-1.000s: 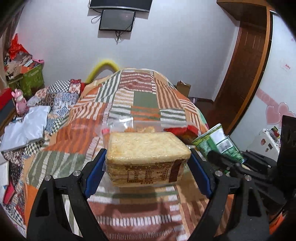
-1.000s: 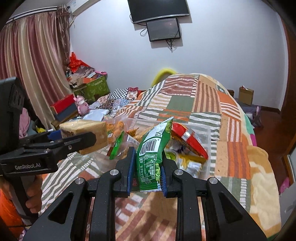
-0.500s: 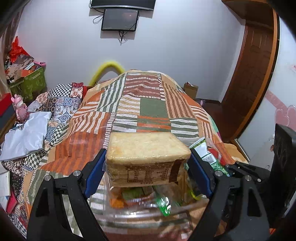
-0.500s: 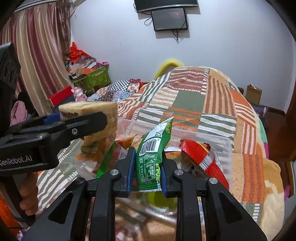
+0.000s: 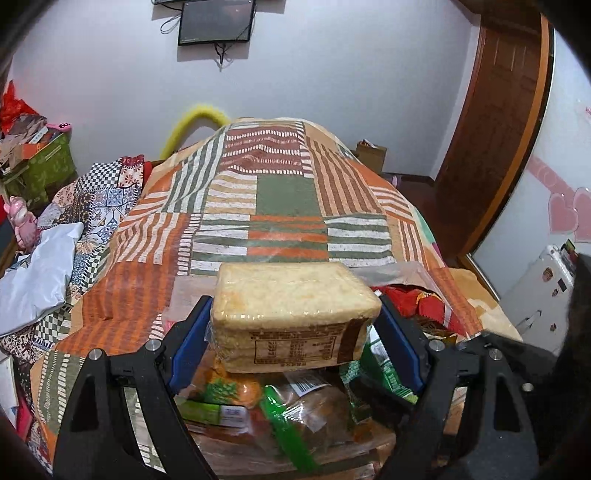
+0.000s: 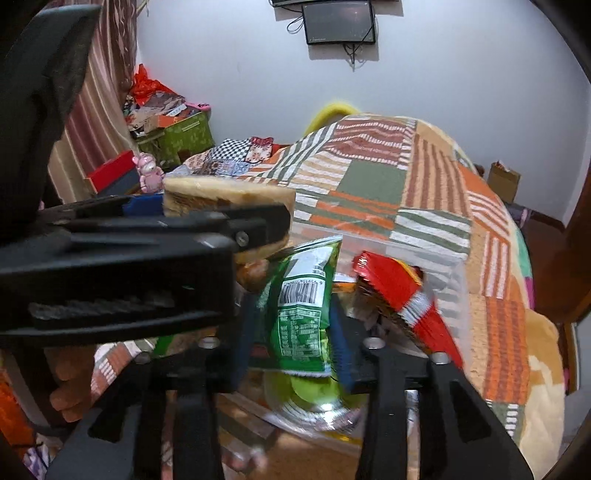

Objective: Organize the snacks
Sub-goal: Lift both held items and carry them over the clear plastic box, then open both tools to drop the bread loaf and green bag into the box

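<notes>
- Up front in the left wrist view, the left gripper (image 5: 295, 325) is spread wide and clamped on a wrapped loaf of sliced bread (image 5: 293, 314); each blue pad (image 5: 190, 341) presses a short end, and the printed label faces the camera.
- Below the held loaf lies a pile of snack packets (image 5: 291, 413), among them an orange-and-green bag and a clear wrapper with a green strip. They seem to sit in a clear container, though its walls are hard to make out from this side.
- Beyond, a striped patchwork blanket (image 5: 288, 199) covers the bed, and a small screen (image 5: 216, 22) hangs on the white wall.
- Next, in the right wrist view, the right gripper (image 6: 293, 332) is closed to a narrow gap on a green snack bag (image 6: 301, 306), held upright with its barcode towards the lens.
- Just right of it, a red packet (image 6: 397, 291) leans inside a clear plastic box (image 6: 448, 269) resting on the blanket.
- At left, the other gripper's black body fills the foreground, with the bread (image 6: 225, 192) above the box's near corner.
</notes>
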`<state>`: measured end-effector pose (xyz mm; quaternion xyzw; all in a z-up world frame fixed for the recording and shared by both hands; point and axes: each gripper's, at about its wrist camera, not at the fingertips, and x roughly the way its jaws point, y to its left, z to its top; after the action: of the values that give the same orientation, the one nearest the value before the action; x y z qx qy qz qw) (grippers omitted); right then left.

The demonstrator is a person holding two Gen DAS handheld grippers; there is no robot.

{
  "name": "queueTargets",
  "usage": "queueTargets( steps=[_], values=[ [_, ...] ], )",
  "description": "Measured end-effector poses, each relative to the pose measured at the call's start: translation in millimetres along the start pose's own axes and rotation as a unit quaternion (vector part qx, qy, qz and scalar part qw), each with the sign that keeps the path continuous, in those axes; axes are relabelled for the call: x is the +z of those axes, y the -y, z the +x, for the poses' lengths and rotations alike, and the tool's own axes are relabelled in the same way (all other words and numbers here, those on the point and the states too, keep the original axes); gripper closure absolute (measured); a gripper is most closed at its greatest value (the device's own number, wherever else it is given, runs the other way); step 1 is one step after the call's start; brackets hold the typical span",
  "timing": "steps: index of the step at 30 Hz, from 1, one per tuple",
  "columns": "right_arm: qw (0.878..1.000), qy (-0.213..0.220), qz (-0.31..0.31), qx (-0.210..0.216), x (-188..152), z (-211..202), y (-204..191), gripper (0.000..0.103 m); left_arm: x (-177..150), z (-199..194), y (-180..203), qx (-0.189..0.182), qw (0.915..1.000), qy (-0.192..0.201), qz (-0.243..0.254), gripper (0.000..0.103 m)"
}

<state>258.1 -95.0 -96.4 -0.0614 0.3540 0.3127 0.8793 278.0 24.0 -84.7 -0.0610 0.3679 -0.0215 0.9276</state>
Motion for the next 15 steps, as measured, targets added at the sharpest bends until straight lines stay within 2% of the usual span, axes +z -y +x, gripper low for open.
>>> queueTargets(
  steps=[7,15],
  values=[
    [1.0,0.017,0.016,0.004,-3.0,-17.0,8.2,0.051,-2.3,6.5,1.6,-0.001,0.9999,-0.013,0.005,0.017],
    [0.999,0.031,0.019,0.006,-5.6,-31.3,9.6,0.051,-4.3,-3.2,5.5,-0.006,0.9998,-0.019,0.009,0.017]
  ],
)
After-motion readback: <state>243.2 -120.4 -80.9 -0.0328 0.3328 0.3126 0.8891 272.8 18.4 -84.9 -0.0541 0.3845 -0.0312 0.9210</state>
